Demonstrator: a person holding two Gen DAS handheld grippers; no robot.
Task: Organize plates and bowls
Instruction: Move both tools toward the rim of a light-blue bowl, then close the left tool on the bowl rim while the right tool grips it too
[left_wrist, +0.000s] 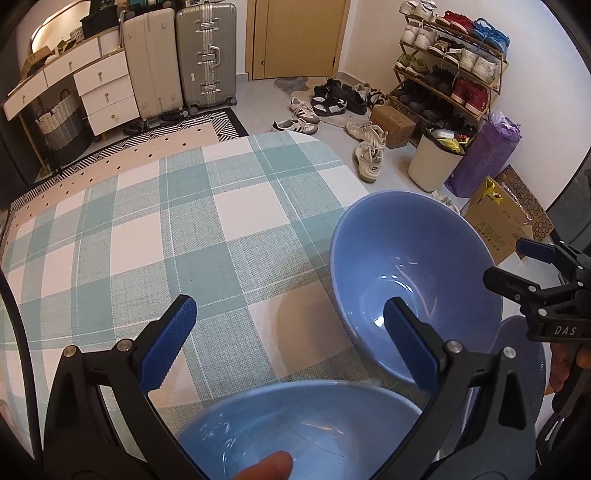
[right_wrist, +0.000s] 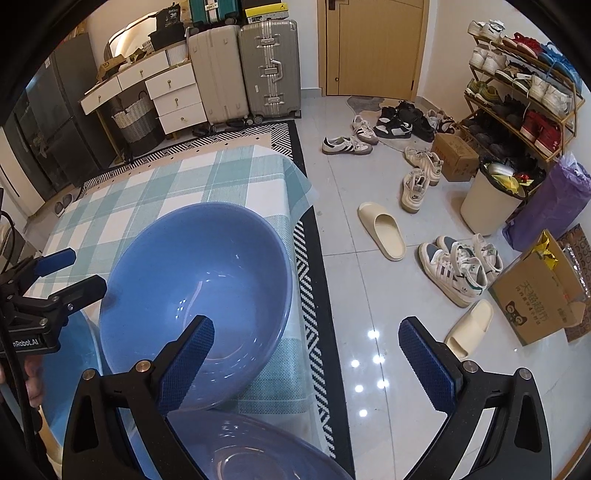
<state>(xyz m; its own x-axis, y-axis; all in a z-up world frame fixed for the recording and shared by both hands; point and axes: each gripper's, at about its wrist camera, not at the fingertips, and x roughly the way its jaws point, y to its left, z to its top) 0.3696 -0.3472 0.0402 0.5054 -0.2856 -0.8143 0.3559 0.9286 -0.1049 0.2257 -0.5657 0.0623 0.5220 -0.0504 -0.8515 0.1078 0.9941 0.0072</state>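
A large blue bowl (left_wrist: 413, 273) sits near the right edge of the checked tablecloth (left_wrist: 184, 221); it also shows in the right wrist view (right_wrist: 199, 284). A second blue bowl (left_wrist: 295, 428) lies close under my left gripper (left_wrist: 288, 343), which is open and empty above the cloth. My right gripper (right_wrist: 306, 354) is open and empty, its left finger over the large bowl's near rim. Another blue bowl (right_wrist: 243, 446) lies below it. A blue plate (left_wrist: 524, 354) lies to the right, partly hidden.
The table's right edge (right_wrist: 295, 206) drops to a tiled floor with scattered shoes (right_wrist: 458, 266), slippers (right_wrist: 384, 229), a cardboard box (right_wrist: 539, 299) and a bin (right_wrist: 487, 199). Suitcases (left_wrist: 184, 59) and drawers (left_wrist: 103, 88) stand behind the table.
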